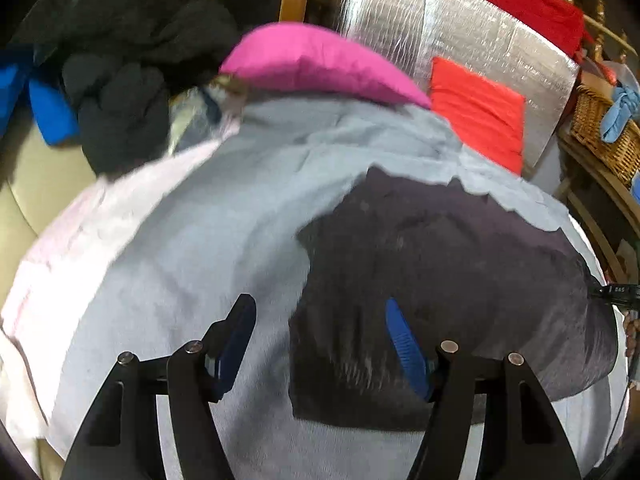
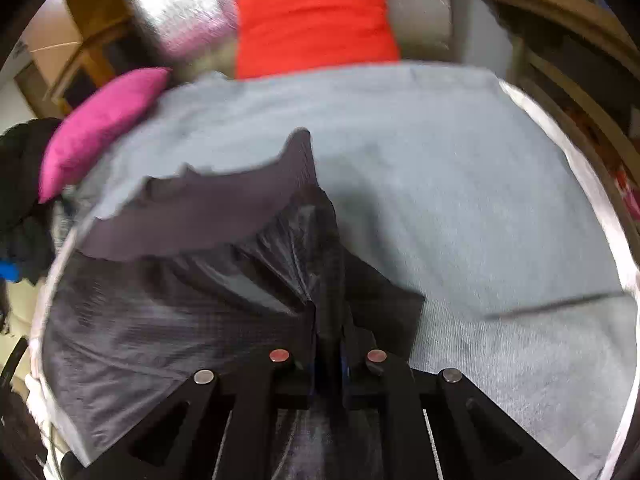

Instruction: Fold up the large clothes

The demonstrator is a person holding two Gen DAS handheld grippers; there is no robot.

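My right gripper (image 2: pixel 328 354) is pinched tight on a bunched ridge of the dark garment (image 2: pixel 192 304), the cloth rising in pleats from between the jaws and fanning out to the left. My left gripper (image 1: pixel 320 340) is spread wide with nothing between its blue pads (image 1: pixel 404 344); it hangs over the garment's near left edge, one finger above the dark cloth and the other above the grey sheet (image 1: pixel 208 240).

The garment is a thin charcoal fabric with a fine woven grid and a slight sheen, and a matte, wavy-edged flap lies along its far side. It sits on the grey sheet, at the near side. I can read no label or writing on it.

Beyond the sheet lie a pink cushion (image 1: pixel 320 64) at far left and a red cushion (image 1: pixel 480 112) against a silver foil panel (image 1: pixel 460 28). Dark clothes (image 1: pixel 120 52) are heaped at far left, and a wicker basket (image 1: pixel 600 128) stands at far right.
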